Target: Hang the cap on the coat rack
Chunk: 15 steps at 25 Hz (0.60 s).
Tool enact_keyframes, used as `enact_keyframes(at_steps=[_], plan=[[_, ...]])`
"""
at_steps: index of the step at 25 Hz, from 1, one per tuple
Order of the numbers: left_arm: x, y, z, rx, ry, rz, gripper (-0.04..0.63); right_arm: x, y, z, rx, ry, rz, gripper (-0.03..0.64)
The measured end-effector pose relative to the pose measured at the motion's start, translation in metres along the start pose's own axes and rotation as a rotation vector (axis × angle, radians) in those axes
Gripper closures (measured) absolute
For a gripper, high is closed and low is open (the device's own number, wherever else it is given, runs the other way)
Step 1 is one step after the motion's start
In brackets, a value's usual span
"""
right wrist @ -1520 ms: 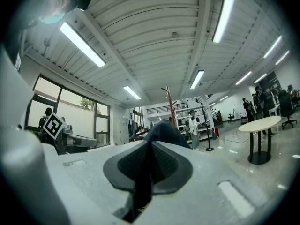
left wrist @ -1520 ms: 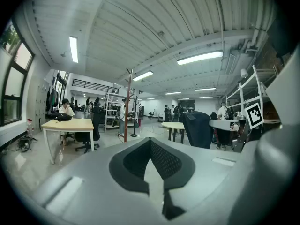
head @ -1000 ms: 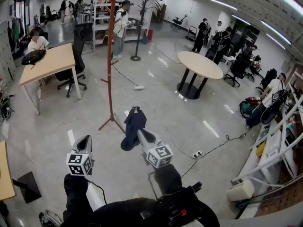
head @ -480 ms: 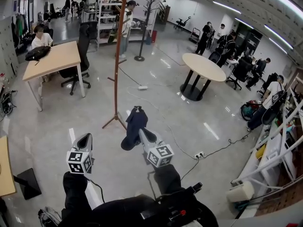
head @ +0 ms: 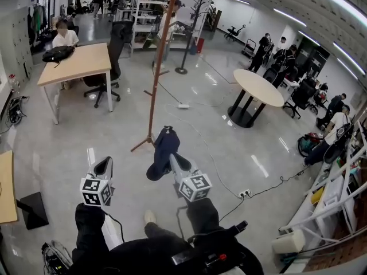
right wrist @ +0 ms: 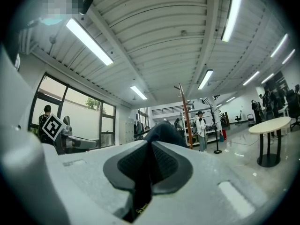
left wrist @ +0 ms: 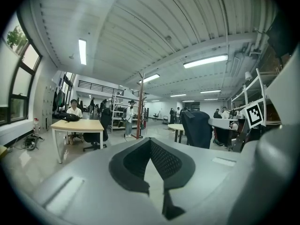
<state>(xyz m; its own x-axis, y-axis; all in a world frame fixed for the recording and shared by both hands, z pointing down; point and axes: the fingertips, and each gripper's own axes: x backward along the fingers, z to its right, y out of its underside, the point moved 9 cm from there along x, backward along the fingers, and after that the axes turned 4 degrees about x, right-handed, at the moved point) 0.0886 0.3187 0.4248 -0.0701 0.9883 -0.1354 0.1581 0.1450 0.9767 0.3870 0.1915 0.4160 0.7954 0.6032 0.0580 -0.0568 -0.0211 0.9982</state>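
Two tools out front: right tool (head: pixel 172 158) clenched on the dark cap (head: pixel 162 149), which hangs off its tip; left tool (head: pixel 105 164) closed, empty. Coat rack (head: pixel 158 73) sits nearer than a second ago but is well apart from the cap, so I judge more walking before I lift

Glossy grey floor (head: pixel 57 148) under wooden coat rack (head: pixel 160 56), desk (head: pixel 77 62), round table (head: pixel 261 87), white power strip (head: pixel 183 105).
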Motion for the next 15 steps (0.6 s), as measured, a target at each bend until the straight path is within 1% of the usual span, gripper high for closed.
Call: enact_keyframes(at_steps=[6, 15], plan=[[-0.009, 0.005, -0.013, 0.011, -0.023, -0.003, 0.594, -0.022, 0.006, 0.002, -0.001, -0.027, 0.0, 0.593], [-0.048, 0.002, -0.046, 0.019, -0.033, -0.001, 0.594, -0.076, 0.018, 0.017, -0.011, -0.041, 0.0, 0.594]])
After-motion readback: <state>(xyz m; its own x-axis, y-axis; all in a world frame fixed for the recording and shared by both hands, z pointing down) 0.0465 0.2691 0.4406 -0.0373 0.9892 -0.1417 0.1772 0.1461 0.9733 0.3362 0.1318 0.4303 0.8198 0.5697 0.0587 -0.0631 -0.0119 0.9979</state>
